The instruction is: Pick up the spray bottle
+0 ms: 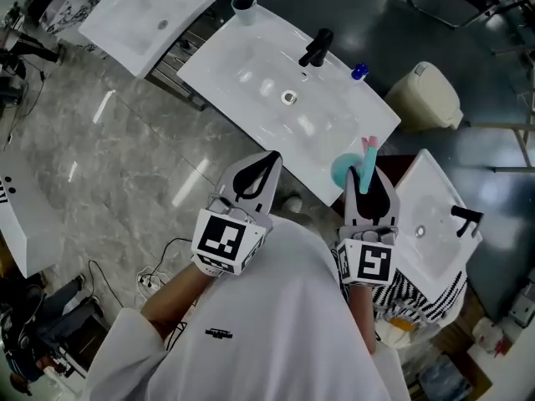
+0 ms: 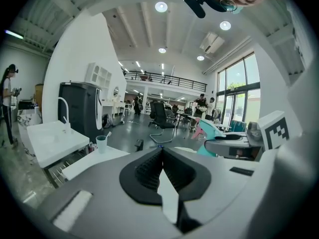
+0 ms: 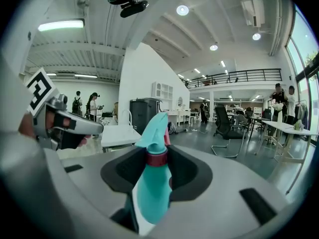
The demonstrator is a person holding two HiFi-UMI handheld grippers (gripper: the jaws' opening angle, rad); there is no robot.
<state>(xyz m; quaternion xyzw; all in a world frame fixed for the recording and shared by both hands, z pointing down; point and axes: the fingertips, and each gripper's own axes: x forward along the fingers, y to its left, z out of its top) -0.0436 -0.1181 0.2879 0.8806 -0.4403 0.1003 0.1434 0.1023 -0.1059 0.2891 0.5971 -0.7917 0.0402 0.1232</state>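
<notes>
The teal spray bottle [image 1: 345, 170] with a pink trigger is off the sink, and my right gripper [image 1: 366, 175] is shut on it. In the right gripper view the bottle [image 3: 152, 188] stands upright between the jaws, gripped at its red collar, nozzle pointing away. My left gripper [image 1: 269, 159] is held up beside it on the left, shut with nothing between its fingers; its pads meet at the tip [image 2: 162, 153]. The left gripper view shows the bottle [image 2: 208, 132] to its right. Both grippers hang above the near edge of the white sink [image 1: 242, 98].
The sink has a black faucet [image 1: 316, 48], a cup [image 1: 244, 7] at its far corner and a small blue item [image 1: 359, 71]. Other white basins lie at the upper left [image 1: 150, 15] and right [image 1: 435, 224]. A cream bin [image 1: 426, 94] stands behind. Cables [image 1: 159, 276] lie on the floor.
</notes>
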